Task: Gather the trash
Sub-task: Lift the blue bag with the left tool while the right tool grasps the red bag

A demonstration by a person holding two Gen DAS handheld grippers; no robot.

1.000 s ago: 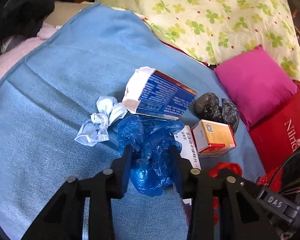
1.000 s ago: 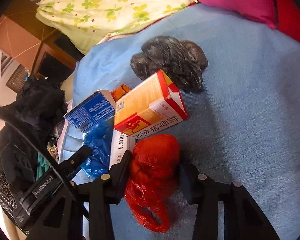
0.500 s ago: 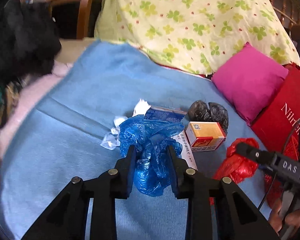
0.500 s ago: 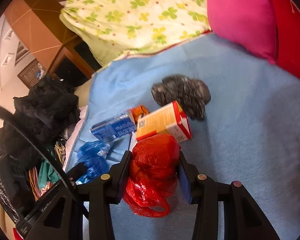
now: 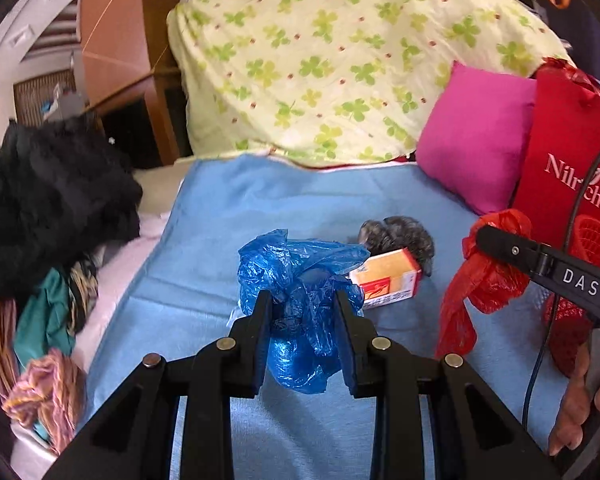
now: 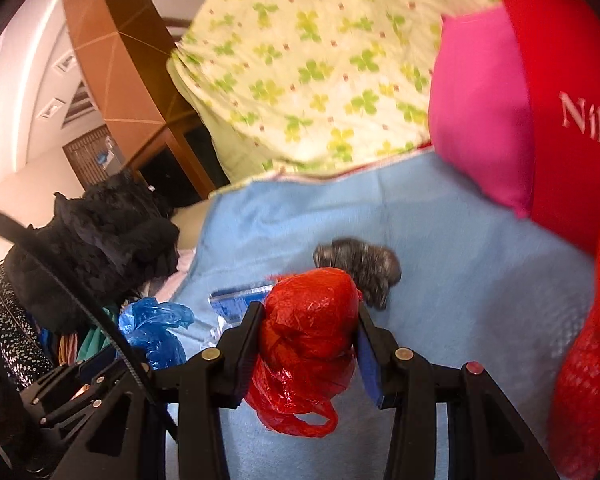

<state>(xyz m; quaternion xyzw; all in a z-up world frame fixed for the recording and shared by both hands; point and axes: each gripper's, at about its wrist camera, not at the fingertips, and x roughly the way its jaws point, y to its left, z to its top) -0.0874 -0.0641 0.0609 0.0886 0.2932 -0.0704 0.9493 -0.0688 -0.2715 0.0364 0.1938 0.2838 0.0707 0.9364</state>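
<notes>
My left gripper [image 5: 302,320] is shut on a crumpled blue plastic bag [image 5: 300,280] and holds it above the blue blanket [image 5: 228,248]. My right gripper [image 6: 310,332] is shut on a crumpled red plastic bag [image 6: 308,320], also lifted; that bag shows in the left wrist view [image 5: 484,276] too. On the blanket lie an orange and red carton [image 5: 388,278], a dark crumpled bag [image 5: 400,234] and a blue carton [image 6: 236,302]. The blue bag also shows in the right wrist view [image 6: 152,332].
A yellow clover-print quilt [image 5: 340,60] is heaped at the back. A pink cushion [image 5: 472,140] and a red bag with white lettering [image 5: 572,160] stand at the right. Black clothing [image 5: 48,192] and a basket of cloth [image 5: 40,340] lie at the left. Red netting [image 6: 588,340] hangs at the right.
Both grippers have risen and pulled back from the blanket, each carrying its bag. The trash pile now looks smaller and farther away. The white tissue is out of sight.
</notes>
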